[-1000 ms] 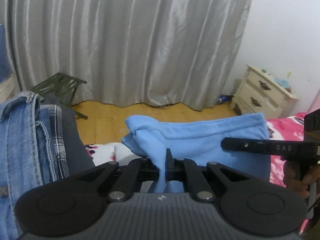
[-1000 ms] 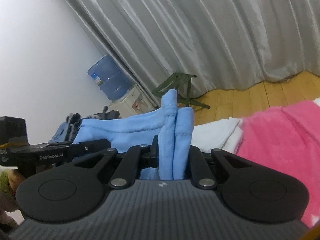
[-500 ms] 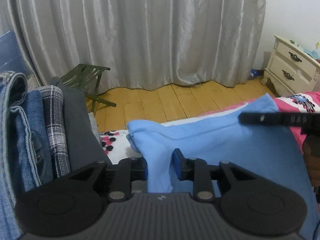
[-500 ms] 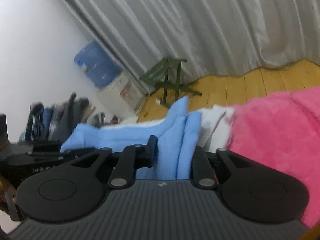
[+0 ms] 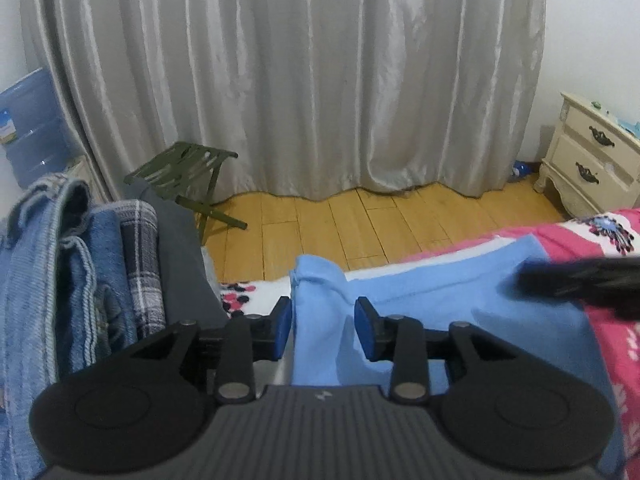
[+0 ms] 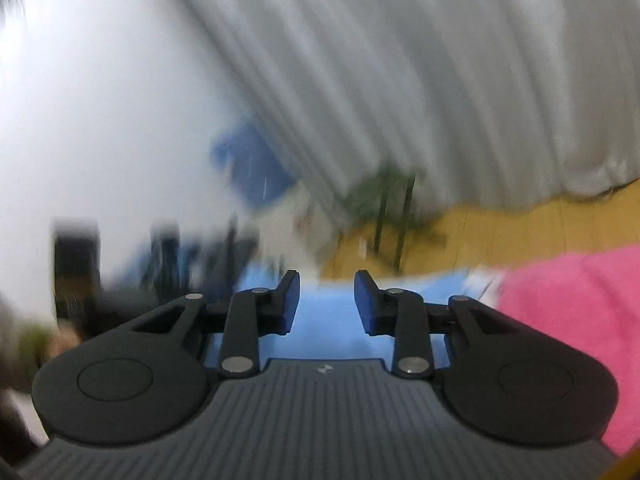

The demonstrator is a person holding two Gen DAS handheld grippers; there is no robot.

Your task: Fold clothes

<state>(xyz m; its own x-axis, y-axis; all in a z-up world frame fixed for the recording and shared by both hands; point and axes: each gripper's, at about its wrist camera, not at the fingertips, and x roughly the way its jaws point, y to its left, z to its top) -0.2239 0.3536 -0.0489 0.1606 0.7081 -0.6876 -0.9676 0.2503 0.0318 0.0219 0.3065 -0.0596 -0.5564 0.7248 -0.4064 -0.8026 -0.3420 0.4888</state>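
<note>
The light blue garment (image 5: 460, 300) lies spread across the lower right of the left wrist view, on the pink bedding (image 5: 624, 344), with one bunched corner standing up at lower centre. It looks soft, light and limp, likely to sag and slide wherever it is not supported, so a seam or doubled corner is probably the best place to take hold. That raised corner sits between the pads of the left gripper (image 5: 323, 326), whose jaws are opening; the left pad seems to graze the cloth at most and the right stands clear of it, so it is not pinched. In the blurred right wrist view, the right gripper (image 6: 326, 304) is also opening, with the blue cloth lying flat below and beyond its spread pads, nothing between them. A stack of folded jeans and plaid clothes (image 5: 80, 280) fills the lower left, with a green folding stool (image 5: 180, 168) before the grey curtain (image 5: 300, 80).
</note>
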